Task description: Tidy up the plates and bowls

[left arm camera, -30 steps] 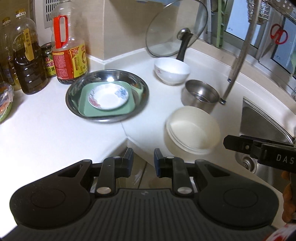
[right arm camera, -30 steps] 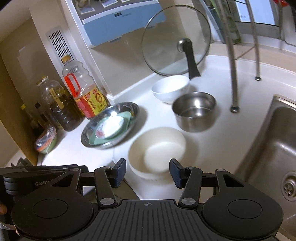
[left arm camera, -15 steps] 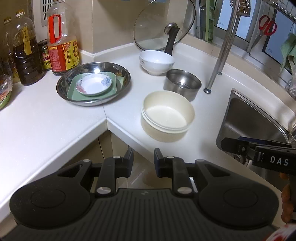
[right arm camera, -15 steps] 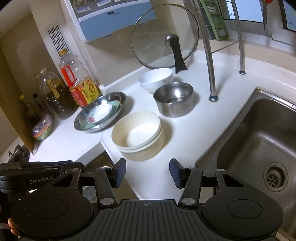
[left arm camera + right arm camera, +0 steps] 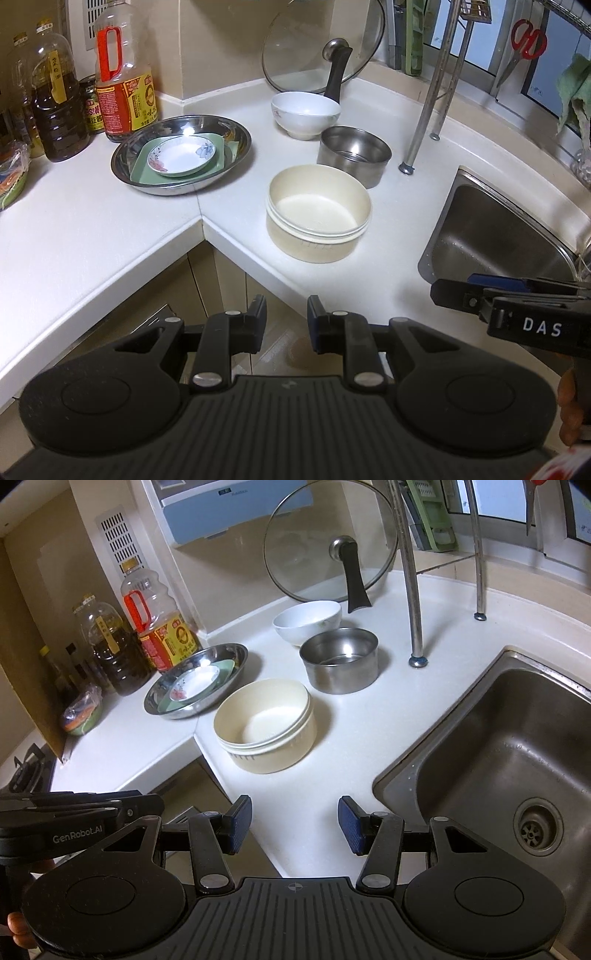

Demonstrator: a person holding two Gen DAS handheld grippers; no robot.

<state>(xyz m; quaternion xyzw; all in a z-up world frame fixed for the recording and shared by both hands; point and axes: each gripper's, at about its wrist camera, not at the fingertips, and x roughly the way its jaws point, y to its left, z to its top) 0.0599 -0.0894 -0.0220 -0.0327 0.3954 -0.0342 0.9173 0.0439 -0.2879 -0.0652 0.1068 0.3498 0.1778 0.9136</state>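
Holding both tongs short of the counter edge, you have nothing in either: your left gripper (image 5: pixel 286 315) stands at a narrow gap, your right gripper (image 5: pixel 294 823) spread wide. Nearest on the white counter (image 5: pixel 92 229) sit the stacked cream bowls (image 5: pixel 318 212). Just behind them stands the steel pot (image 5: pixel 339 659), touching neither, with the white bowl (image 5: pixel 307 622) beyond it. To the left, the steel dish (image 5: pixel 181 153) holds a green plate (image 5: pixel 218 162) with a flowered saucer (image 5: pixel 181 155) on top.
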